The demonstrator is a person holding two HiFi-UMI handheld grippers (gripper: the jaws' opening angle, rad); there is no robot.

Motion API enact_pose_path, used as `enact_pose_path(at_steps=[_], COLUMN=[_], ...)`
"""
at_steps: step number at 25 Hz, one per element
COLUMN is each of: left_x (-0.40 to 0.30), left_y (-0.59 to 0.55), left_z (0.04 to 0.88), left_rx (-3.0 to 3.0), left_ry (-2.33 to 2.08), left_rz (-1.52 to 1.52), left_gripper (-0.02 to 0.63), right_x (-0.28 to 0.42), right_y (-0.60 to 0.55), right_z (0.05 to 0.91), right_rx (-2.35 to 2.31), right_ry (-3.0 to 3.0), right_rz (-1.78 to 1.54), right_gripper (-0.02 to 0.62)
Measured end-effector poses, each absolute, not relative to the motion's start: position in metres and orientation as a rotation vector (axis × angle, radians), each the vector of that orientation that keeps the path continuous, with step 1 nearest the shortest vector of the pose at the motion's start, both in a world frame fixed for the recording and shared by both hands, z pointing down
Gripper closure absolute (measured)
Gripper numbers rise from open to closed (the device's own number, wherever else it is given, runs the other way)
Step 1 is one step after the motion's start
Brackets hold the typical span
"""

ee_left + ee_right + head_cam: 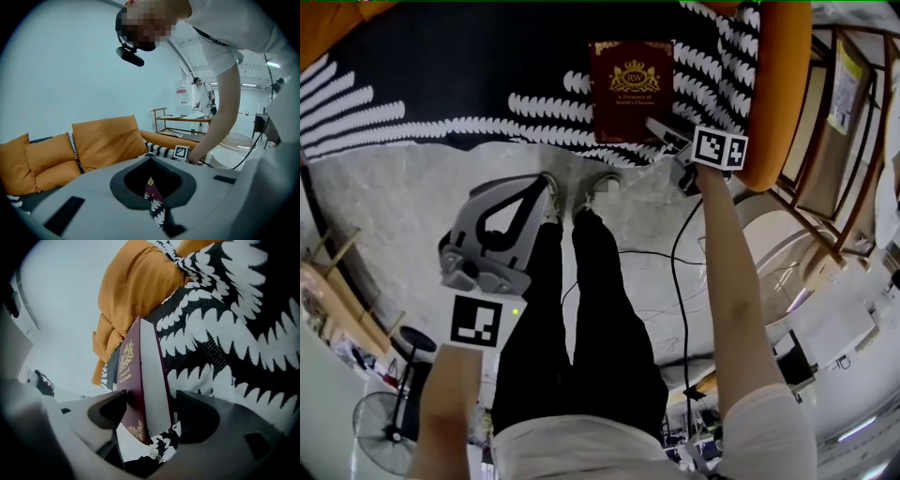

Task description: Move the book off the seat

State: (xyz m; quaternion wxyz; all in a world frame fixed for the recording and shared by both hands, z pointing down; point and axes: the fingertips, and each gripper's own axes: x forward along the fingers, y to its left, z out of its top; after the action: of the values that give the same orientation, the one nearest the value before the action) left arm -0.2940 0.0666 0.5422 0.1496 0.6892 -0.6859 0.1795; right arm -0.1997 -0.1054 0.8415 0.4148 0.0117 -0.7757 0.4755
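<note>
A maroon book [630,89] with gold print lies flat on the black-and-white patterned sofa seat [441,75]. My right gripper [667,138] reaches the book's near right corner. In the right gripper view the book [140,380] stands between the wide-spread jaws of the right gripper [150,409]; one jaw is at the cover, and a thin gap shows at the page side. My left gripper [547,185] hangs over the floor in front of the sofa, shut and empty. Through the closed left gripper [158,213] a sliver of the book [152,187] shows.
Orange cushions [108,140] line the sofa back and an orange armrest [778,94] bounds the seat on the right. A wooden shelf [834,141] and a round glass table [787,262] stand beyond it. The person's legs [581,309] and a black cable [680,281] cross the floor.
</note>
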Motion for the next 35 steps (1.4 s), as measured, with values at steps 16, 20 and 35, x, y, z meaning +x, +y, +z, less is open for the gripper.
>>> enact_pose_path(at_steps=[16,20,35], left_x=[-0.291,-0.29,-0.289], left_y=[0.071,0.076,0.087], left_z=[0.569,0.559,0.543], left_rx=[1.941,1.955,2.016], left_ry=[-1.934,-1.932,-1.92], left_rz=[0.506,0.492,0.464], left_gripper=[0.591,0.591,0.59], right_x=[-0.208,-0.202,-0.182], right_y=[-0.09,-0.091,-0.085], right_z=[0.844,0.826,0.792], right_rx=[-0.048,0.036,0.311], right_ry=[-1.894,-1.939,-1.999], right_rz=[1.386,1.443,1.569], right_gripper=[0.337,0.349,0.368])
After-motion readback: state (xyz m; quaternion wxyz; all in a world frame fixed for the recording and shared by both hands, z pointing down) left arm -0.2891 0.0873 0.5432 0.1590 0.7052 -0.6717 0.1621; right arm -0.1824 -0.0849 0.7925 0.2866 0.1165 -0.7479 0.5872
